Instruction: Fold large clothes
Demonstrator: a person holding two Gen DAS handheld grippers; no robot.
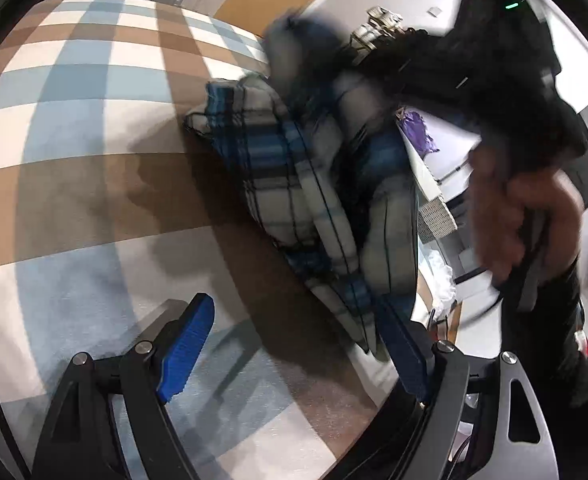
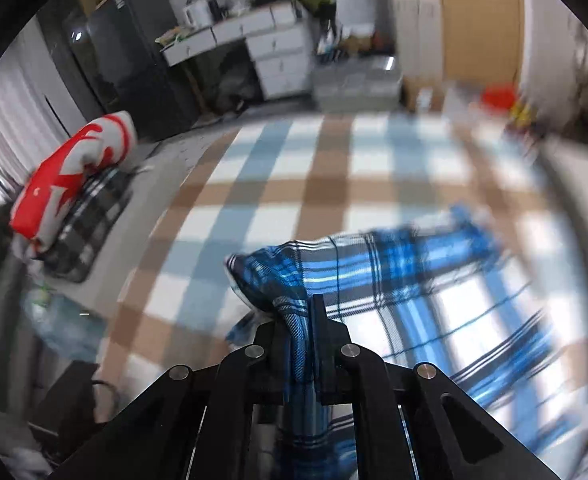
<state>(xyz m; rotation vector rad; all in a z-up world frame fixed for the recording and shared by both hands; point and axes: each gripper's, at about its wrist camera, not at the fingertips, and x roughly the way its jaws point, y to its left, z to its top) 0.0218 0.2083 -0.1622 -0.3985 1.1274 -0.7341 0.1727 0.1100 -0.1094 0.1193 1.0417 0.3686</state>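
- While the blue plaid garment [image 2: 374, 276] is only bunched and not yet laid out flat, the fold itself looks barely begun: in the right wrist view the right gripper [image 2: 308, 320] is clenched on a gathered corner of it, cloth squeezed between the black fingers and trailing away to the right in motion blur.
- Nearest in the left wrist view, the left gripper [image 1: 294, 344] stands released, its blue pads [image 1: 186, 348] wide apart with nothing pressed between them; the garment's lower edge hangs just beside the right-hand pad, whether touching I cannot tell.
- Beyond those pads the same plaid cloth [image 1: 294, 184] rises in a loose, rumpled heap over the checked bedspread [image 1: 74, 100], lifted toward the person's hand [image 1: 530, 216] at the right, which is blurred.
- Farther off, at the left of the right wrist view, a red-and-white folded item [image 2: 70, 176] lies on a dark plaid one [image 2: 90, 220], seemingly a stack already done.
- Still left, by my judgement: taking a second corner with the free gripper, spreading the piece flat, folding, stacking.
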